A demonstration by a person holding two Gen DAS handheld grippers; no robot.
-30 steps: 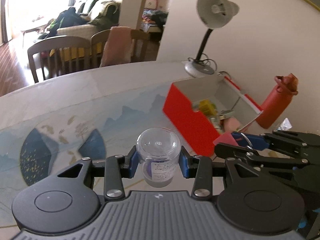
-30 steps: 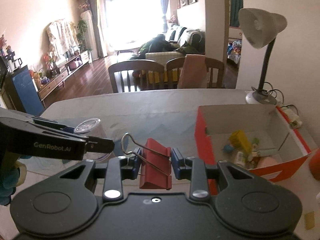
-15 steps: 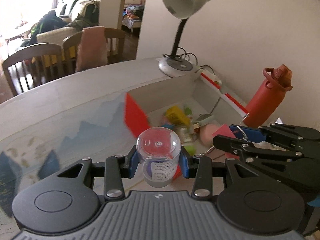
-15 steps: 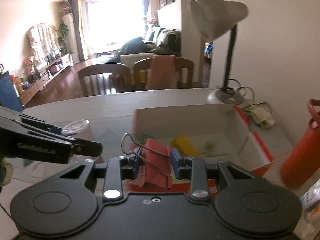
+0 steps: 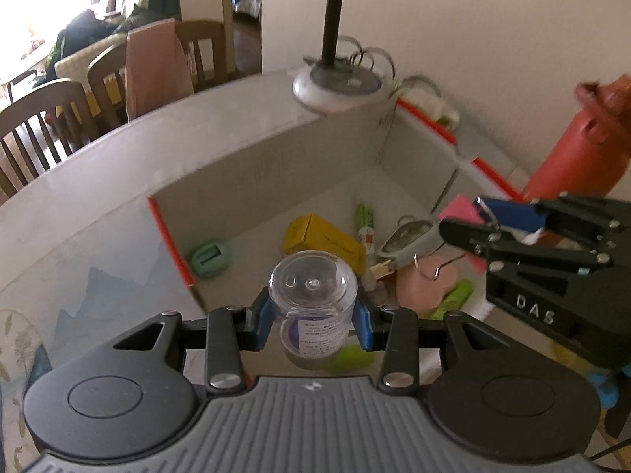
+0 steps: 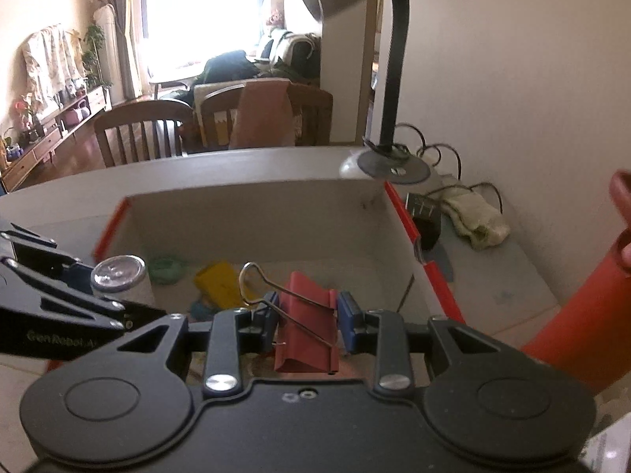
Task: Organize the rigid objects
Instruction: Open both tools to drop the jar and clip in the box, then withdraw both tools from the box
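My left gripper point(image 5: 313, 323) is shut on a small clear plastic jar point(image 5: 313, 299) with a domed lid and holds it above the near side of the open red box point(image 5: 276, 169). My right gripper point(image 6: 305, 321) is shut on a red binder clip point(image 6: 307, 327) with wire handles, also over the box point(image 6: 252, 216). The box holds a yellow carton point(image 5: 323, 236), a green tape measure point(image 5: 209, 258), a pink round object point(image 5: 426, 283) and other small items. The right gripper also shows in the left wrist view point(image 5: 469, 228), and the jar shows in the right wrist view point(image 6: 118, 276).
A desk lamp base point(image 5: 339, 86) stands just behind the box. A red water bottle point(image 5: 579, 149) stands to the box's right by the wall. A power strip and cloth point(image 6: 469, 216) lie behind on the right. Wooden chairs point(image 5: 51, 118) stand beyond the table.
Both grippers have moved forward and to the right, from beside the box to above its inside. Each still holds its object.
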